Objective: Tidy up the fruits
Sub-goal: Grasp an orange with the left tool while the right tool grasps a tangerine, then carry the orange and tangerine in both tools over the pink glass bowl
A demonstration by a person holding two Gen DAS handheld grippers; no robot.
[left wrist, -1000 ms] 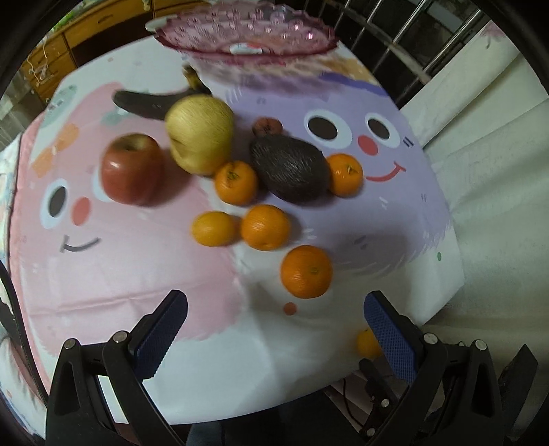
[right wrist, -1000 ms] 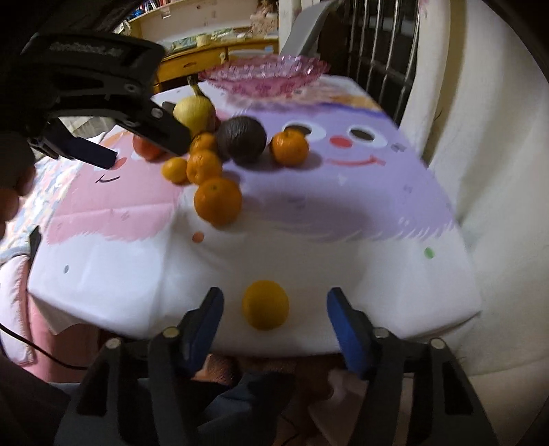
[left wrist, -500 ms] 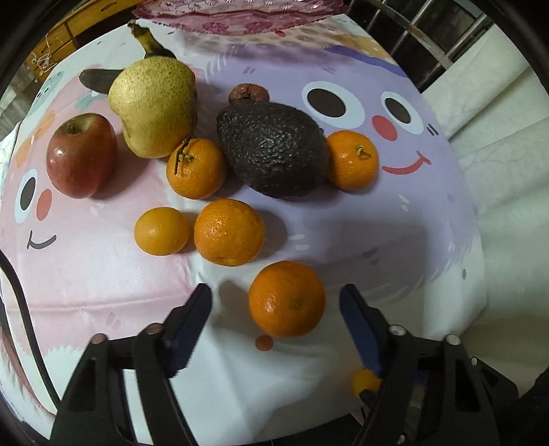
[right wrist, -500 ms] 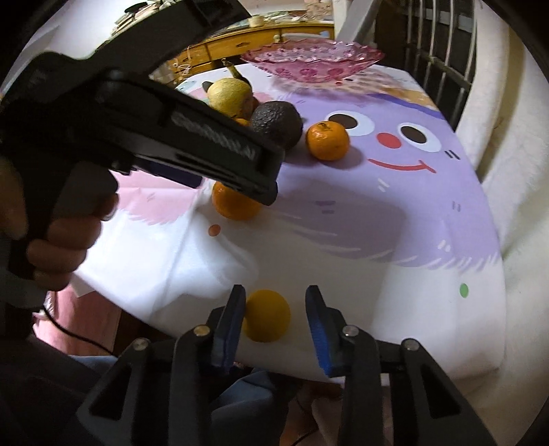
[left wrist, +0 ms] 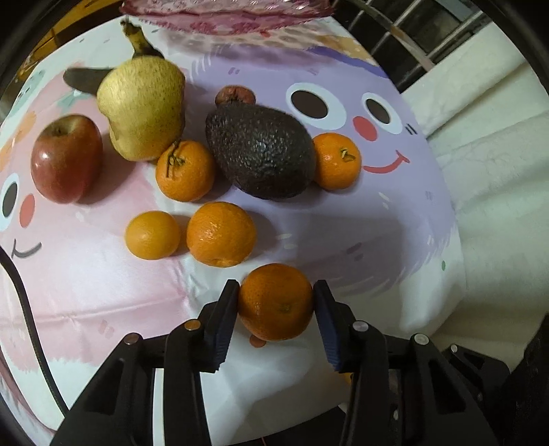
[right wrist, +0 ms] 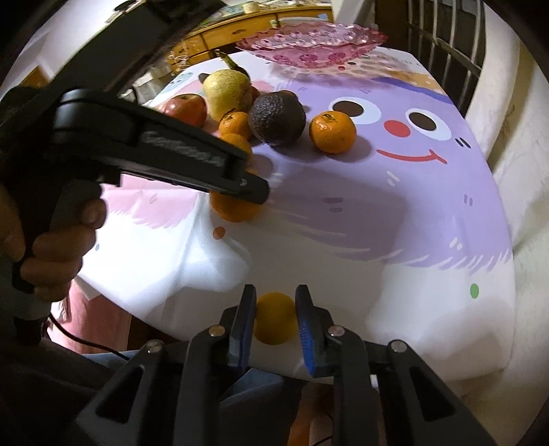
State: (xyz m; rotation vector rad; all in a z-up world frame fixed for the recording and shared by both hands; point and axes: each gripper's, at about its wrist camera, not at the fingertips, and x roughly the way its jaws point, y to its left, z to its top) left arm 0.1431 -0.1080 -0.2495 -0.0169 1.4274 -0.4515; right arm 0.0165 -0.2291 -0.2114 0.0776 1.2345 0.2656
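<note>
left wrist view: a tangerine (left wrist: 276, 302) is clamped by the just-closed left gripper (left wrist: 276, 305); a small yellow citrus (right wrist: 275, 322) is pinched by the right gripper (right wrist: 276, 317).

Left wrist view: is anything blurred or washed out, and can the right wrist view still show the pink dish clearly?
Left wrist view: sharp, fisheye bend at edges, pink dish cropped at the top, soft shadows under the mandarin. Right wrist view: dish fully visible; left gripper blocks part of the fruit.

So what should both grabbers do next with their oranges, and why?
Probably lift both and carry them to the pink dish. Each hand-held gripper, left and right, has just closed on a fruit, a mandarin and a small yellow-orange fruit, and the dish looks empty.
</note>
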